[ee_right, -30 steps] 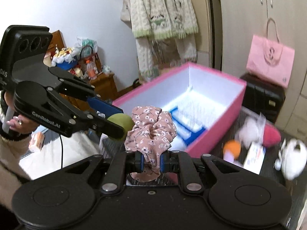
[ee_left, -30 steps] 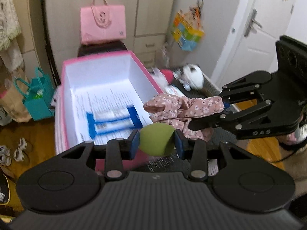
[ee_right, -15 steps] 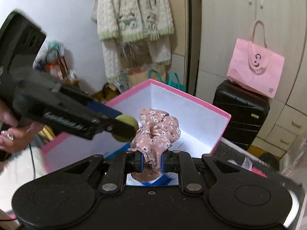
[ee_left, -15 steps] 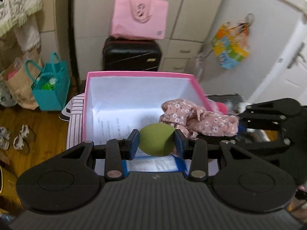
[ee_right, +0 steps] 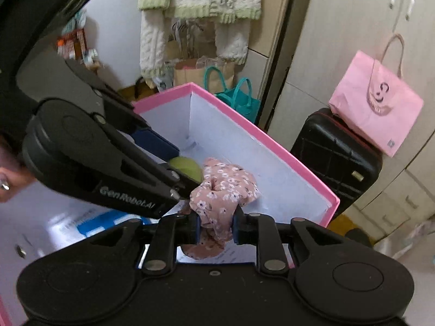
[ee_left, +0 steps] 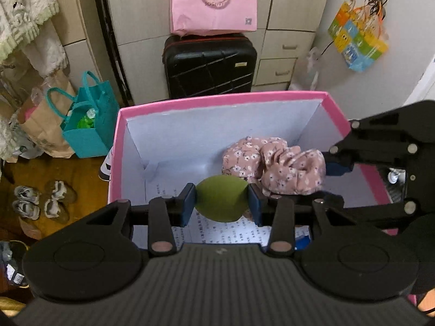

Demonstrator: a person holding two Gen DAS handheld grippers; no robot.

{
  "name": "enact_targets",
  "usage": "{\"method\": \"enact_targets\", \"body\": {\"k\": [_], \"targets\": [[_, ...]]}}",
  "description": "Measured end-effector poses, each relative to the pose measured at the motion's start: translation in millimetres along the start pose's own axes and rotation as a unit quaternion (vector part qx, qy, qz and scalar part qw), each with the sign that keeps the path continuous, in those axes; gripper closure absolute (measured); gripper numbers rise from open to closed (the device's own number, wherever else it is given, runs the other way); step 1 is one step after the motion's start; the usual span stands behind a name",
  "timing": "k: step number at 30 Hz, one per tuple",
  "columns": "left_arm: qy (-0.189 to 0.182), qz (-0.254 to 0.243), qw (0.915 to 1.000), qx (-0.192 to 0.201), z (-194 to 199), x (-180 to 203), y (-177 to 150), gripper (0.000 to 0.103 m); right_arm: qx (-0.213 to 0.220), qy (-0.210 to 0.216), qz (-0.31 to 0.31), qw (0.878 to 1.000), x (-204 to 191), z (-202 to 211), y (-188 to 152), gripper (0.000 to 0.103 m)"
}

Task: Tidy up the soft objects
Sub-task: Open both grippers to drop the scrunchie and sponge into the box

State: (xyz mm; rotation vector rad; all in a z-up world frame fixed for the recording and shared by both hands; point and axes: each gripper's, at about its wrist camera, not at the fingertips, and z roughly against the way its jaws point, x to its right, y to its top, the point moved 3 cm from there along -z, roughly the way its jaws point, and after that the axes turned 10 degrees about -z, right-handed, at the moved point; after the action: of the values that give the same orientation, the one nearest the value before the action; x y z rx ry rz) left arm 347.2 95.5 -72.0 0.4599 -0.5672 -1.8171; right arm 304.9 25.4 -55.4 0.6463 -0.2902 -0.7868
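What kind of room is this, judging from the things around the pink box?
Probably a bedroom or a dressing corner of a home. Tall wardrobe doors line the wall, a black suitcase stands against them with a pink shopping bag on top, and knitted sweaters hang nearby.

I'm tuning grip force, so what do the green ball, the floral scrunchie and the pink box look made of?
Ball: probably matte foam or sponge, no shine. Scrunchie: thin printed fabric, gathered into soft folds. Box: likely paperboard, with thin straight walls and a white matte lining.
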Motion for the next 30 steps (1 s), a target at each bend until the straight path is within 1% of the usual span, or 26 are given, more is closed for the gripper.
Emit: {"method": "enact_targets", "body": {"k": [2,3,4,5,6,7,9,11,13,18,23,30], "targets": [[-0.002,0.006,1.0,0.002,-0.8,-1.0,0.3,0.061,-0.004,-0.006,0.005,1.0,2.5,-6.0,1.1,0.075],[-0.002,0.009,1.0,0.005,-0.3,-1.2,0.3,0.06,-0.006,-0.009,0.01,1.0,2.8,-7.8,0.3,0.068],[-0.001,0.01,0.9999,0.009,1.1,-1.8,0.2,0.059,-0.005,-0.014,0.013,1.0,2.7,-8.9,1.0,0.056],[-0.003,0.009,0.9999,0.013,2.6,-1.9,0.4,0.055,0.001,-0.021,0.016,1.0,2.6,-8.5,1.8,0.05],[-0.005,0.006,0.9998,0.017,5.1,-1.1,-0.1,0.054,0.01,-0.026,0.019,0.999,2.8,-5.9,1.8,0.041],[-0.007,0.002,0.9998,0.019,8.8,-0.5,-1.2,0.054,0.016,-0.029,0.02,0.999,3.1,-3.5,1.8,0.035],[0.001,-0.011,0.9996,0.024,17.4,1.9,-2.3,0.051,0.029,-0.034,0.014,0.999,4.9,5.3,0.9,0.034],[0.008,-0.018,0.9991,0.038,29.6,1.6,-2.9,0.05,0.042,-0.024,0.004,0.999,6.9,18.9,-1.3,0.034],[0.006,-0.021,0.9986,0.049,44.6,1.0,-5.4,0.049,0.052,-0.015,-0.007,0.998,8.1,33.1,-3.9,0.034],[0.007,-0.032,0.9972,0.066,79.0,2.7,-14.6,0.046,0.064,0.008,-0.04,0.997,10.7,68.7,-14.7,0.034],[0.004,-0.047,0.9968,0.065,107.3,10.7,-28.3,0.044,0.079,0.031,-0.072,0.994,10.4,104.4,-25.3,0.034],[0.001,-0.08,0.9943,0.071,151.0,37.4,-50.7,0.041,0.102,0.057,-0.083,0.99,-6.1,154.4,-44.2,0.034]]}}
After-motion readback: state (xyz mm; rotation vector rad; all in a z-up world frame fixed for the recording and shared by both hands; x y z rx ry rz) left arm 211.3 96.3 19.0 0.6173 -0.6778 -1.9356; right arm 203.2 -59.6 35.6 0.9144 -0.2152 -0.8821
